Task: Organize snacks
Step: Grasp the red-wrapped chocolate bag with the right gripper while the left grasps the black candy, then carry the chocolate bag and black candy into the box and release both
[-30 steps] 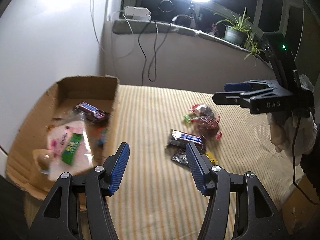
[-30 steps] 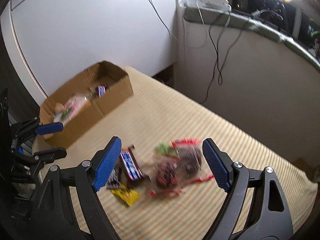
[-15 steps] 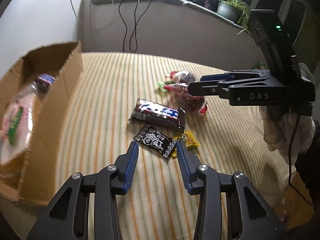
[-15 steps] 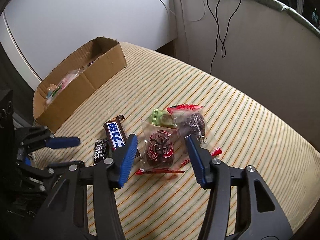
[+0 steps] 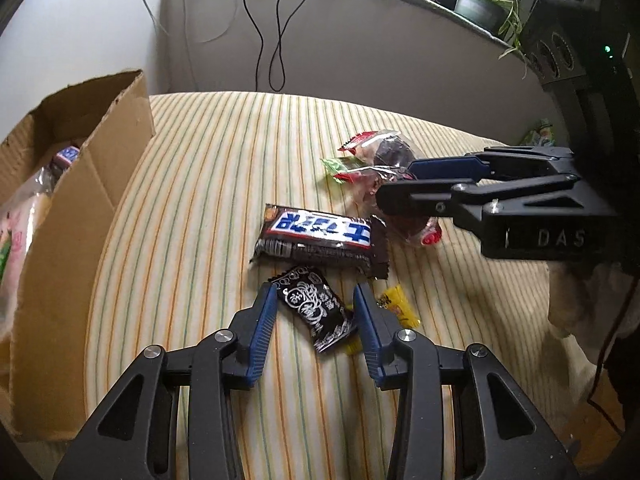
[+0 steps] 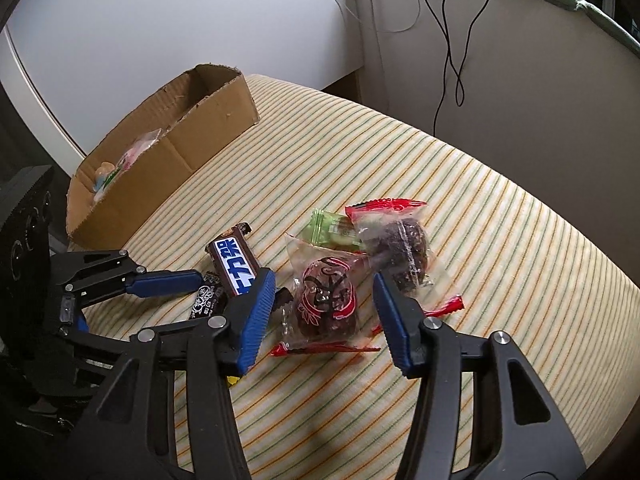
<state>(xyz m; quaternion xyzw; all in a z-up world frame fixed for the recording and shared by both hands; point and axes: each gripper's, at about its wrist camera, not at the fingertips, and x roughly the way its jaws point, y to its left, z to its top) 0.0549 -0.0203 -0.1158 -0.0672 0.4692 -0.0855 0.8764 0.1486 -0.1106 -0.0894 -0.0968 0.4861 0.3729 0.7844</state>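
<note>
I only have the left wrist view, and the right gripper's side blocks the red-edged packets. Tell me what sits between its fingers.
Observer: The right gripper straddles a clear red-edged packet holding a dark round sweet. The fingers don't appear to press it.
Operator: Report what lies just beyond it.
Observer: A second clear packet with a dark ball, its edge overlapping a green sweet.
Operator: Now check the cardboard box's far end.
Observer: The cardboard box shows bare cardboard there; snacks show only at its other end.
</note>
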